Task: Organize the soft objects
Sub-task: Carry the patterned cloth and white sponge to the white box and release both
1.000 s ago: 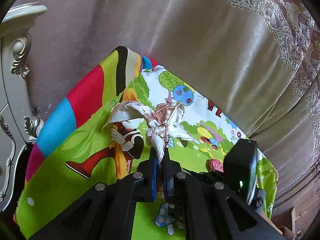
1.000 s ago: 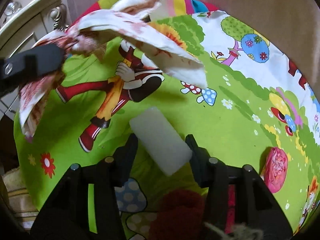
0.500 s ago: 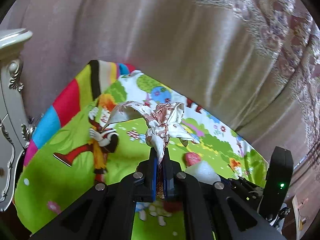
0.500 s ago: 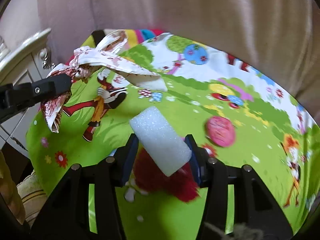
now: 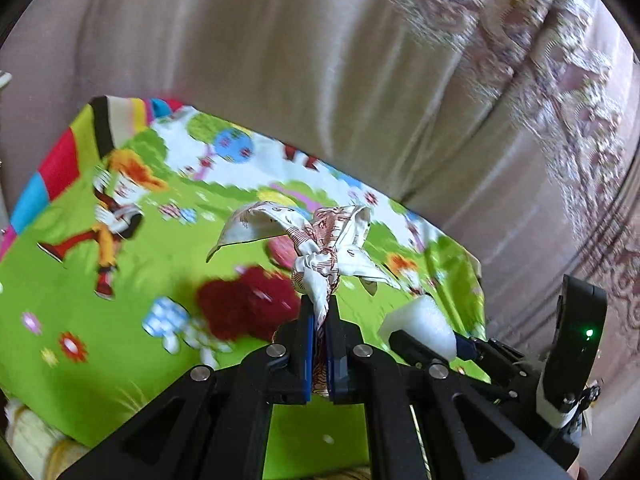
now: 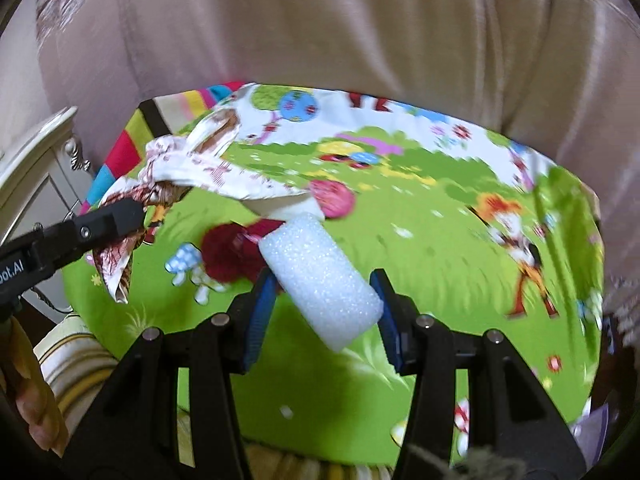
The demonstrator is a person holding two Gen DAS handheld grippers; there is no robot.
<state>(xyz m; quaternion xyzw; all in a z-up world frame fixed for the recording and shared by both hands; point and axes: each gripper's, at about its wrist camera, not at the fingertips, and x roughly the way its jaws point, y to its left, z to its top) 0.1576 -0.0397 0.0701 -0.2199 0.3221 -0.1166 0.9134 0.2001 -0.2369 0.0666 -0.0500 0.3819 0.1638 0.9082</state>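
Note:
My left gripper [image 5: 319, 320] is shut on a knotted white scarf with brown print [image 5: 320, 240], whose loose ends hang above the table. From the right wrist view the same scarf [image 6: 192, 164] dangles at the left, pinched by the left gripper [image 6: 132, 208]. My right gripper [image 6: 324, 284] is shut on a white foam block [image 6: 320, 280], held slantwise between the blue pads; the block [image 5: 420, 322] also shows at lower right in the left wrist view. A dark red fuzzy item [image 6: 230, 250] and a pink round item [image 6: 332, 198] lie on the table below.
The table wears a bright cartoon-print cloth [image 6: 420, 260], mostly green. A beige curtain [image 6: 360, 20] hangs close behind it. A cream carved cabinet [image 6: 32, 160] stands at the left. Striped yellow fabric [image 6: 76, 360] lies below the table's near edge.
Both grippers have risen and pulled back from the table, carrying the scarf and the foam block. The red fuzzy item and the pink item now show farther below.

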